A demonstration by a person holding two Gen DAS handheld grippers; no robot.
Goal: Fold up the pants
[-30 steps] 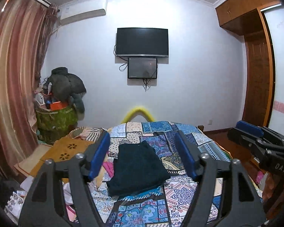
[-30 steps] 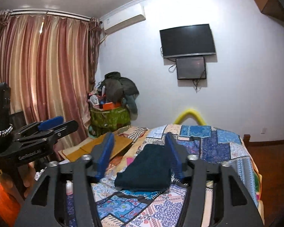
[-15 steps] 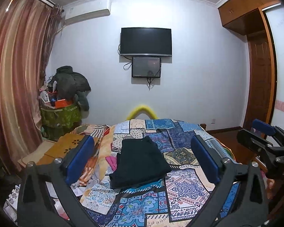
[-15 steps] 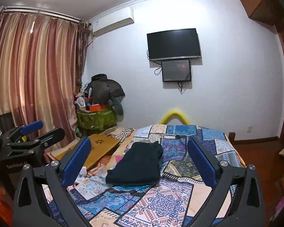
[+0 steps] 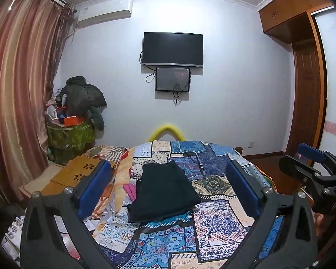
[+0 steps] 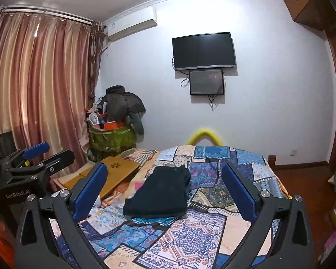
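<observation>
Dark folded pants (image 5: 163,192) lie in a neat stack on the patchwork bedspread (image 5: 212,224), left of its middle. My left gripper (image 5: 168,170) hovers short of them, open wide, with nothing between its blue pads (image 5: 94,188). In the right wrist view the same pants (image 6: 161,192) rest on the bedspread (image 6: 190,235). My right gripper (image 6: 164,170) is also open and empty, held back from the stack. Each gripper shows in the other's view: the right one (image 5: 311,170) at the right edge, the left one (image 6: 33,159) at the left edge.
A wooden lap desk (image 5: 78,174) lies at the bed's left side, with loose cloth beside it. Behind it stands a green basket (image 5: 71,134) piled with clothes, next to striped curtains (image 5: 15,89). A television (image 5: 172,49) hangs on the far wall; a wooden wardrobe (image 5: 306,89) is at the right.
Both grippers' jaws spread from partly closed to fully wide. Both hands drew back a little from the pants, then held still.
</observation>
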